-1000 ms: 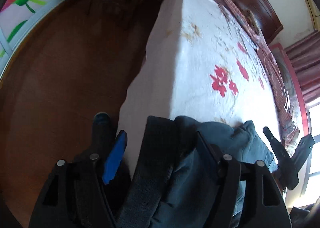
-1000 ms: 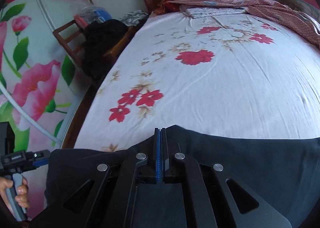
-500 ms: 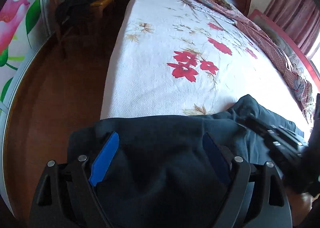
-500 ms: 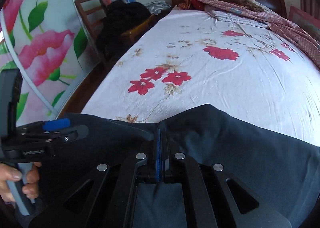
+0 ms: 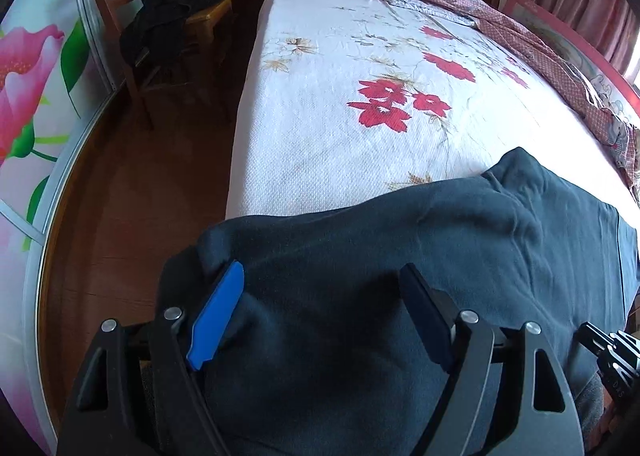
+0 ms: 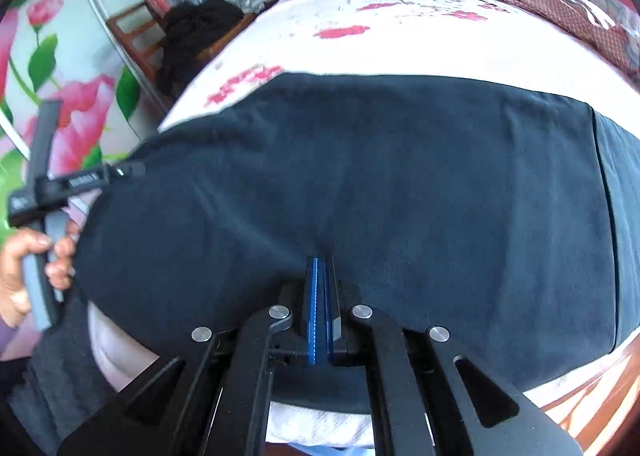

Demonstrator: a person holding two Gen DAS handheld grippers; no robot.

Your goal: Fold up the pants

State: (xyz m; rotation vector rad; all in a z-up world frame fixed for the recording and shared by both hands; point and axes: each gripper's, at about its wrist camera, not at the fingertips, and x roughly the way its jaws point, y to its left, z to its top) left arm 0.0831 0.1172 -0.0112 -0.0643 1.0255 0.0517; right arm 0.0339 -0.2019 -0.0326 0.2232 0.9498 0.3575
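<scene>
The right claw [image 6: 322, 288] is clenching a pinch of the dark pants [image 6: 360, 183] lying across the foot of the bed [image 5: 328, 143], apparently dragging them flat, while the left claw [image 5: 320, 296], jaws just narrowing slightly, is standing released astride the fabric.

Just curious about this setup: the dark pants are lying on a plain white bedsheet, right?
Not plain. The left wrist view shows the dark pants on a white bedsheet printed with red flowers. The rest is right.
</scene>
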